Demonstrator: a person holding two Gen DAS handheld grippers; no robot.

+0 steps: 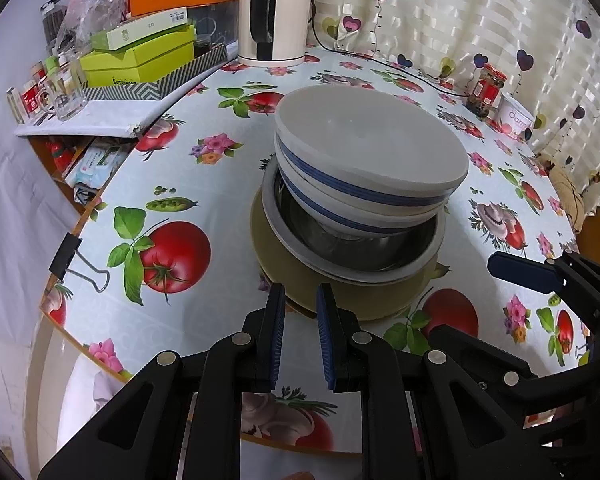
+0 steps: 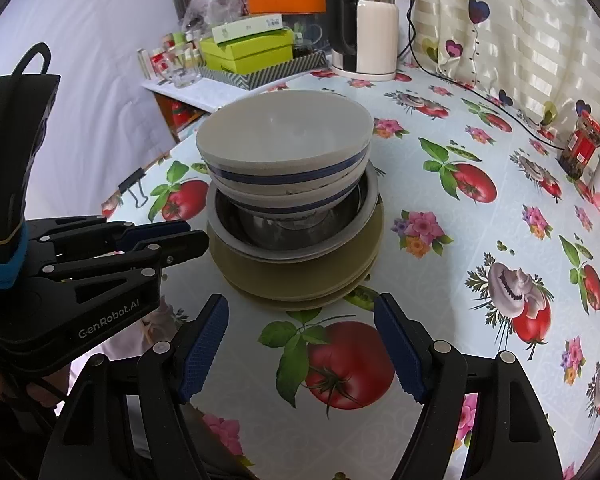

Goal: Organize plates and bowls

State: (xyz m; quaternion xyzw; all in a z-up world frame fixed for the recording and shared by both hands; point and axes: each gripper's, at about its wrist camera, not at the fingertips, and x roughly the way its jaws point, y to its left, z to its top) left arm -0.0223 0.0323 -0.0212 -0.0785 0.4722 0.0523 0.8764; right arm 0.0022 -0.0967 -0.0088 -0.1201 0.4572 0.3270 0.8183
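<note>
Although both tongs are positioned just before the stack, nothing is held by either. Nearest the left wrist camera, the left tongs (image 1: pixel 300 300) are set narrow, the blue pads slightly apart, empty, their tips at the near rim of the lowest plate; whether contact is made cannot be told. The right tongs (image 2: pixel 300 312) are spread wide and empty above the worktop (image 2: pixel 440 300), just short of the stack. Next, the stack is found near the middle of the flowered cloth. At its base lie the olive plates (image 2: pixel 300 276); at least two rims are seen, and an exact count cannot be given. Upon them rests one metal bowl (image 2: pixel 260 236), and within it two white bowls with blue bands are nested: the lower bowl (image 2: pixel 300 200) and the upper bowl (image 2: pixel 284 140), the latter tilted slightly in the left wrist view. The sorting is judged to be nearly complete, since all visible plates and bowls are gathered in one pile, largest at the bottom, and no loose dish is seen elsewhere. Only a straightening of the leaning bowls is judged to remain. Farther back, one electric kettle (image 2: pixel 364 32), one red-lidded jar (image 2: pixel 582 144) and one tray of boxes (image 2: pixel 252 56) are observed by the curtain (image 2: pixel 520 20).
</note>
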